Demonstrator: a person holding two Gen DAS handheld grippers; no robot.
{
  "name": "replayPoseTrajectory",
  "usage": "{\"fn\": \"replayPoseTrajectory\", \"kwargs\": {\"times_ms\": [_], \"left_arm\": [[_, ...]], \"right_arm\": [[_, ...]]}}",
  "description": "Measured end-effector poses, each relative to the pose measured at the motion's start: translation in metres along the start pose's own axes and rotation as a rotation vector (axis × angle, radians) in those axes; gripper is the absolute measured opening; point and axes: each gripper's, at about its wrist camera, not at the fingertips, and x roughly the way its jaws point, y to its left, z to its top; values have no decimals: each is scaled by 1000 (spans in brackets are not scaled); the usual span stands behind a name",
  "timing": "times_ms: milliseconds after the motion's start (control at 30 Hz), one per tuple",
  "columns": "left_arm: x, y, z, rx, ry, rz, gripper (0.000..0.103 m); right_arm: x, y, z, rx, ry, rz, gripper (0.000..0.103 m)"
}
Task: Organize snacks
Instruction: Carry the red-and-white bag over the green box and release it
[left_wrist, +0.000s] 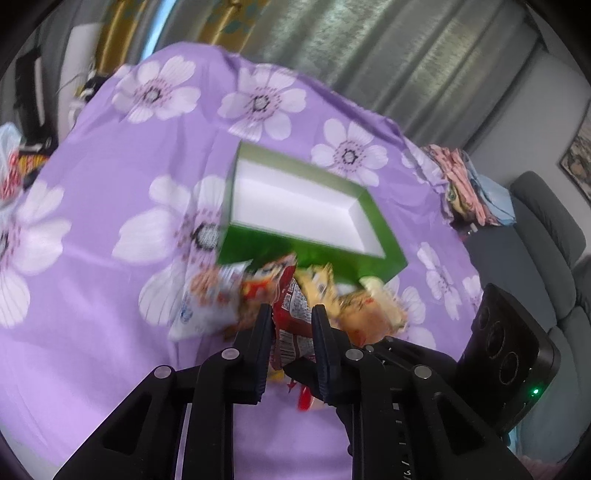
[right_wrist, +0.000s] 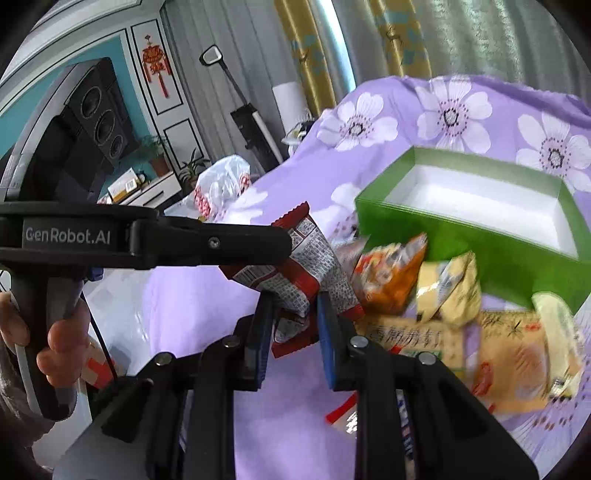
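Observation:
A green box (left_wrist: 310, 254) with a white empty inside lies open on the purple flowered cloth; it also shows in the right wrist view (right_wrist: 509, 258). My left gripper (left_wrist: 291, 314) is shut on a red snack packet (left_wrist: 291, 325), held above the cloth just before the box. The left gripper (right_wrist: 280, 243) also shows in the right wrist view, gripping the red packet (right_wrist: 295, 269). My right gripper (right_wrist: 295, 306) is shut on the lower part of the same packet. Several snack packets, orange (right_wrist: 391, 273) and yellow (right_wrist: 450, 288), lie in front of the box.
A flat yellow-orange packet (right_wrist: 509, 358) lies at the right front. A white plastic bag (right_wrist: 221, 184) sits at the cloth's far left edge. Folded clothes (left_wrist: 469, 184) lie at the table's right edge, a grey sofa (left_wrist: 546, 229) beyond.

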Motion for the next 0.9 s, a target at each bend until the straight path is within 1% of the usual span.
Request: {"fn": "replayPoseTrajectory", "kwargs": {"times_ms": [133,300,433,533,733,800,833,900], "left_arm": [[4,-17,25,52,-22,-7,21],[15,-35,55,93,-44,-38,21],[36,-42,77,108,-38,-54,21],[62,-42,89,90,-3,-62,21],[105,-34,95,38,66,-65,21],[116,-33,96,29,83,-53,21],[122,-32,95,25,92,-34,21],[128,-31,93,28,101,-16,21]], "right_arm": [[-10,-12,18,-6,-48,-21,23],[-20,-34,43,-5,-102,-59,23],[-19,-54,59,0,-115,-96,23],[-11,-73,66,10,-90,-121,24],[8,-107,64,40,-16,-152,25],[12,-114,62,51,-3,-158,26],[16,-116,62,51,7,-161,28],[18,-118,61,43,15,-196,29]]}}
